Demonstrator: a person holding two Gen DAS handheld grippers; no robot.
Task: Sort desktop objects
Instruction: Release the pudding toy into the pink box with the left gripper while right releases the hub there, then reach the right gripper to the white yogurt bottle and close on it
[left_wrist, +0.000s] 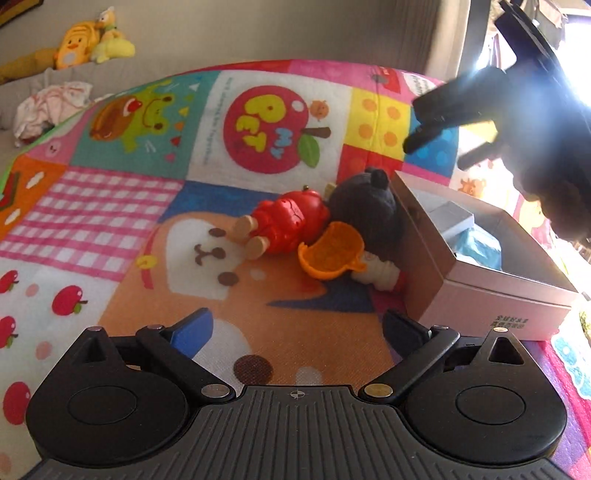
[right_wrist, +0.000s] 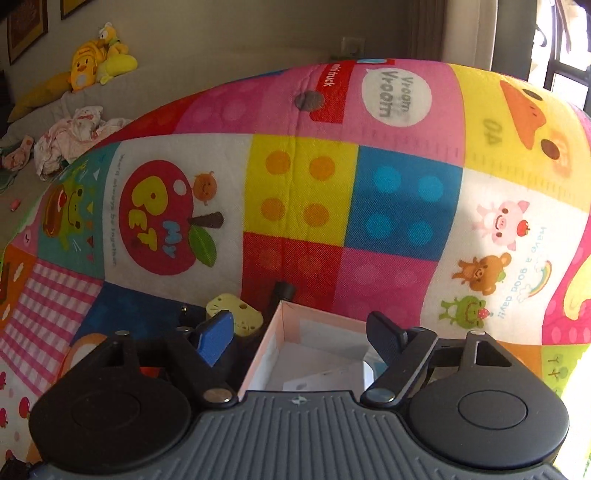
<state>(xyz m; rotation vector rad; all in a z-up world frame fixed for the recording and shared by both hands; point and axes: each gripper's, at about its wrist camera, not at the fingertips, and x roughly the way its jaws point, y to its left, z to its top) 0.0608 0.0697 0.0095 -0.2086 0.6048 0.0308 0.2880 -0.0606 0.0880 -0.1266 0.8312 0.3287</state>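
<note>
A red toy figure with tan feet (left_wrist: 284, 221) lies on the colourful mat, next to an orange plastic piece (left_wrist: 328, 251), a dark plush bear (left_wrist: 365, 206) and a cream toy part (left_wrist: 376, 273). An open pink cardboard box (left_wrist: 491, 288) stands right of them, with pale items inside. My left gripper (left_wrist: 299, 328) is open and empty, low over the mat short of the toys. My right gripper (right_wrist: 303, 336) is open and empty above the box (right_wrist: 280, 314); it shows as a dark shape in the left wrist view (left_wrist: 458, 125). A yellow toy piece (right_wrist: 236, 310) lies left of the box.
The patchwork play mat (left_wrist: 110, 206) covers the surface. Beyond its far edge are crumpled pink cloth (left_wrist: 51, 107) and yellow plush toys (left_wrist: 92, 40) by the wall. Bright window glare fills the right.
</note>
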